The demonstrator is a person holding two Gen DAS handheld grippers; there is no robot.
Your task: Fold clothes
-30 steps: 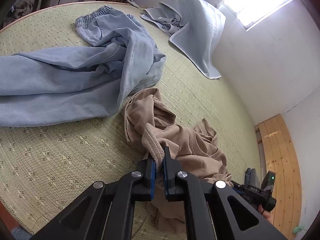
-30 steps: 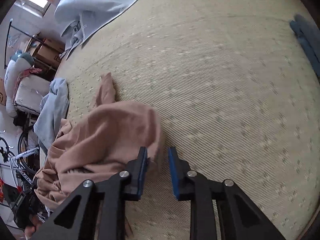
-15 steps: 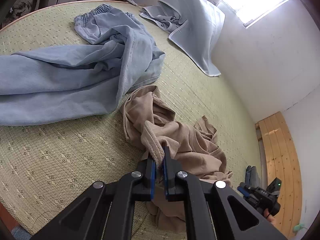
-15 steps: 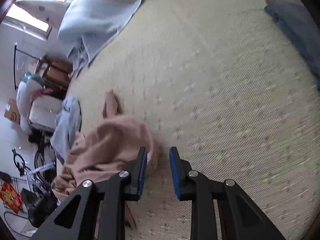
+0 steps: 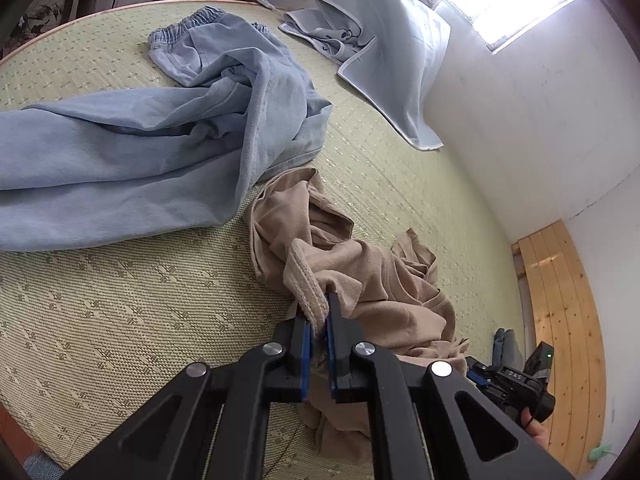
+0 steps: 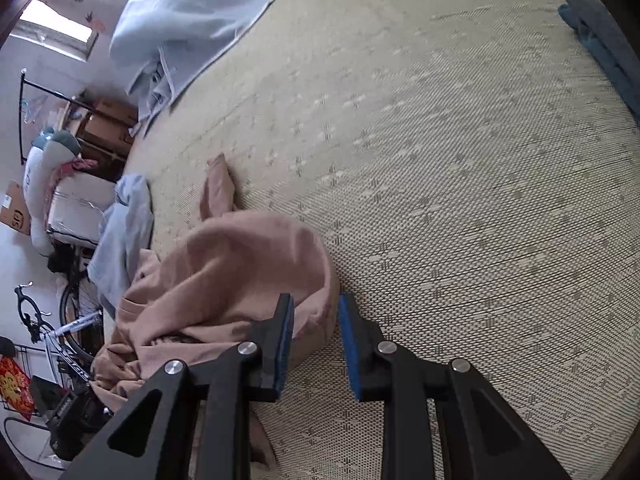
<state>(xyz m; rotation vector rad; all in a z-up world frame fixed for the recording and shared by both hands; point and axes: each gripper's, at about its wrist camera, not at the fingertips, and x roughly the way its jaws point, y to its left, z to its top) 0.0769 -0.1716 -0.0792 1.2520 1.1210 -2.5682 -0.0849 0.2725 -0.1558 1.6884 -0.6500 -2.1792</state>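
Left gripper: clenched on the ribbed hem of the crumpled tan cotton garment.
Right gripper: released, fingers straddling its edge on the woven straw mat.

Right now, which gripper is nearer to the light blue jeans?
Left. The left gripper, shut on the tan garment, sits just short of the light blue jeans. The right gripper is open at the garment's far side.

Soft matt tan garment, coarse woven mat, faded denim trousers
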